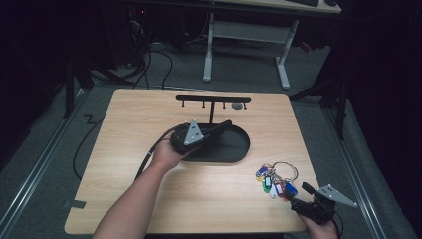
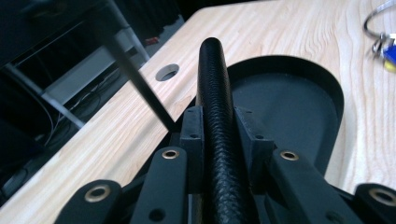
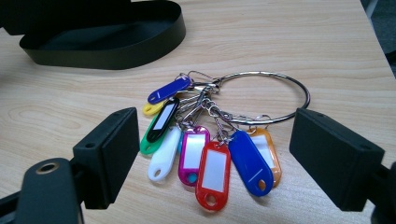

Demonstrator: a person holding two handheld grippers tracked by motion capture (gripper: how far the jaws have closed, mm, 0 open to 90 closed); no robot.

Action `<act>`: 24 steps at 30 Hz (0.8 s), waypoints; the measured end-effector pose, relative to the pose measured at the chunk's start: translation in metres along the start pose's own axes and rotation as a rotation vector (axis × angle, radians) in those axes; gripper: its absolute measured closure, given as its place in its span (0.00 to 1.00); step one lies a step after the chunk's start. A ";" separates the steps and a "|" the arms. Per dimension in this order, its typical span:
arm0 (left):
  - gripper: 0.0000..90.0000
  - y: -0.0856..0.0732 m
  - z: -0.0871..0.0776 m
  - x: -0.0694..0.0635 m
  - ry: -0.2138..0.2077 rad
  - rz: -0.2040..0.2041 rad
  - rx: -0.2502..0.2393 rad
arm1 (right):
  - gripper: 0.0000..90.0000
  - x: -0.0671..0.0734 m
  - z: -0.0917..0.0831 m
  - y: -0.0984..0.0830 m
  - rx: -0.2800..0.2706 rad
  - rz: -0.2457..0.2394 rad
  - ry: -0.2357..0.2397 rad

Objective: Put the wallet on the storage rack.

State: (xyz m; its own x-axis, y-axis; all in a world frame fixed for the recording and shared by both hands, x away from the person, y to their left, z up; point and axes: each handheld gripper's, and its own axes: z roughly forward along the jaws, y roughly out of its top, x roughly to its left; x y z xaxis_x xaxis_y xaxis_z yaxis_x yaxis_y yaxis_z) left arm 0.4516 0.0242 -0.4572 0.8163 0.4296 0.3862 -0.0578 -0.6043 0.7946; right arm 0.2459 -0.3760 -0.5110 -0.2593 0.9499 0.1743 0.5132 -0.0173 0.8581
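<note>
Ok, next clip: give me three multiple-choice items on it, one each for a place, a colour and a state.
1. Where does the key ring lie?
A. in the black tray
B. on the table
C. on the hook rack

2. What colour is the tag nearest the right hand-held gripper?
A. red
B. grey
C. brown

3. How is the left hand-held gripper?
A. open, holding nothing
B. closed on a black handle
C. closed on a tag

Key: B, it rests on wood beside the tray; A, the red tag; B, jaws clamp the black handle.
</note>
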 end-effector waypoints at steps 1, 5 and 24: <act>0.84 0.002 0.003 0.000 -0.006 0.013 0.004 | 0.18 0.000 0.000 0.000 0.000 -0.001 0.000; 0.84 0.005 0.010 0.001 -0.024 0.042 -0.008 | 0.18 -0.001 -0.001 -0.001 0.004 0.008 -0.005; 0.83 -0.019 0.027 0.001 -0.078 0.113 0.038 | 0.18 0.001 -0.001 -0.005 0.012 0.027 -0.022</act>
State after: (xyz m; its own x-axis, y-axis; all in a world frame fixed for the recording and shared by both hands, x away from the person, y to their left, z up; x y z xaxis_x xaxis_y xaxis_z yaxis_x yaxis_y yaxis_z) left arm 0.4688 0.0177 -0.4842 0.8479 0.3051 0.4336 -0.1312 -0.6717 0.7292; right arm 0.2421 -0.3749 -0.5143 -0.2271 0.9560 0.1860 0.5296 -0.0390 0.8473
